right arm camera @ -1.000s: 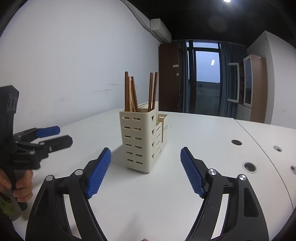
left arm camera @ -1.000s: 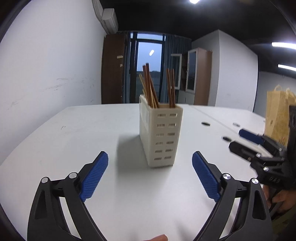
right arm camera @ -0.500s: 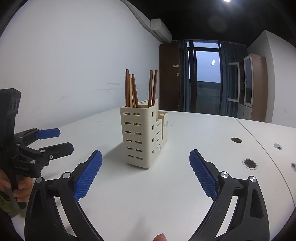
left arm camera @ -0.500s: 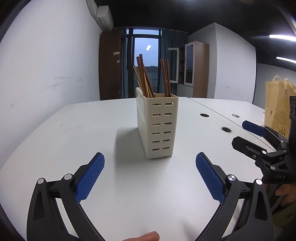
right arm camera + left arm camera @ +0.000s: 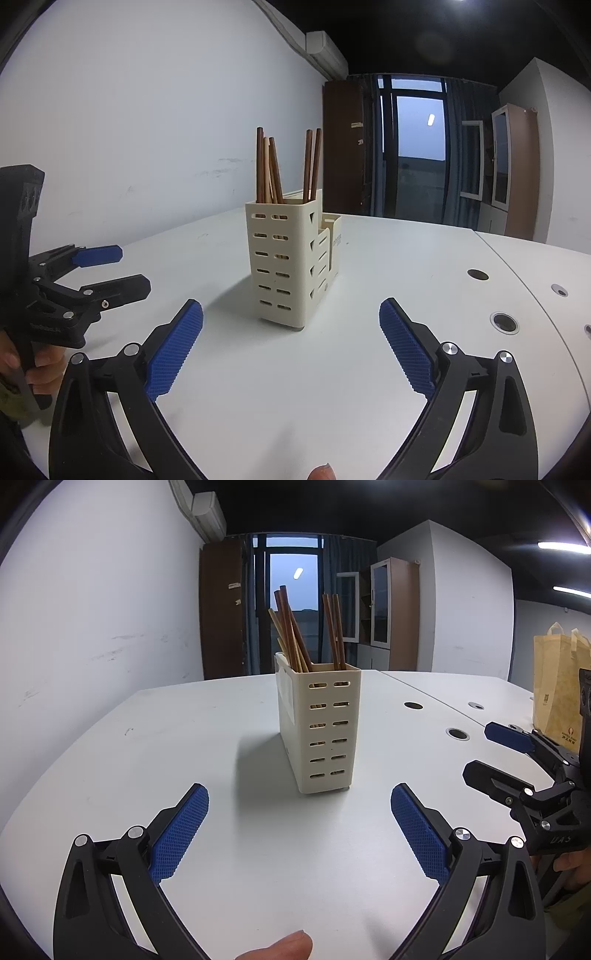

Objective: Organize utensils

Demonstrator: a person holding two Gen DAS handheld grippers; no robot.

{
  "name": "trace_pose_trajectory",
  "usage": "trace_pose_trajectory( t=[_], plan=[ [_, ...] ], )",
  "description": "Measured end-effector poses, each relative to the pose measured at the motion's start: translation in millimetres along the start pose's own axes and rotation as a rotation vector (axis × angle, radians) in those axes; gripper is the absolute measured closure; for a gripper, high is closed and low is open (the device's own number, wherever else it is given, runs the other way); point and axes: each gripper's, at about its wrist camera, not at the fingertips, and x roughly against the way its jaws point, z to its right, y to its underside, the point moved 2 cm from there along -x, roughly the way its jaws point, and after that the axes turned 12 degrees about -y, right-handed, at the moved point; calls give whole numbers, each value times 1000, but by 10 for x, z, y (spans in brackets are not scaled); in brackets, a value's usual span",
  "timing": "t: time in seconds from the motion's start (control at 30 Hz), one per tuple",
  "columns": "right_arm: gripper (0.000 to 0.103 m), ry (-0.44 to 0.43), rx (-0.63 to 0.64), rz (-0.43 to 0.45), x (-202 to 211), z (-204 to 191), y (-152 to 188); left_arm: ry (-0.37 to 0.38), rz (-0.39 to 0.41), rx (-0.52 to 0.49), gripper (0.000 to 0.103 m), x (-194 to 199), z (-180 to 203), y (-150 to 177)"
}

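Note:
A cream slotted utensil holder (image 5: 325,731) (image 5: 277,258) stands upright on the white table (image 5: 147,757), with several brown chopsticks (image 5: 291,635) (image 5: 266,170) sticking out of its tall compartment. A lower, smaller compartment shows on its far side in the right wrist view. My left gripper (image 5: 300,805) is open just in front of the holder, with nothing between its blue pads. My right gripper (image 5: 291,306) is also open wide and empty, facing the holder from the other side. Each gripper shows in the other's view: the right gripper (image 5: 480,749) and the left gripper (image 5: 133,269).
A tan paper bag (image 5: 557,686) stands at the table's right edge. Round cable holes (image 5: 457,733) (image 5: 503,322) dot the table beyond the holder. A white wall runs along the left. A hand (image 5: 40,365) grips the left gripper's handle.
The right gripper's jaws have spread clearly wider. The left gripper's jaws have spread a little, and the holder now sits slightly higher in its view.

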Motion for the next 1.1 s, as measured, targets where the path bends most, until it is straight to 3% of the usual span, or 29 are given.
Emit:
trace_pose_trajectory(
  t=[1.1],
  plan=[
    [6, -10, 13, -10, 4, -69, 15, -4, 37, 1, 6, 107, 36, 20]
  ],
)
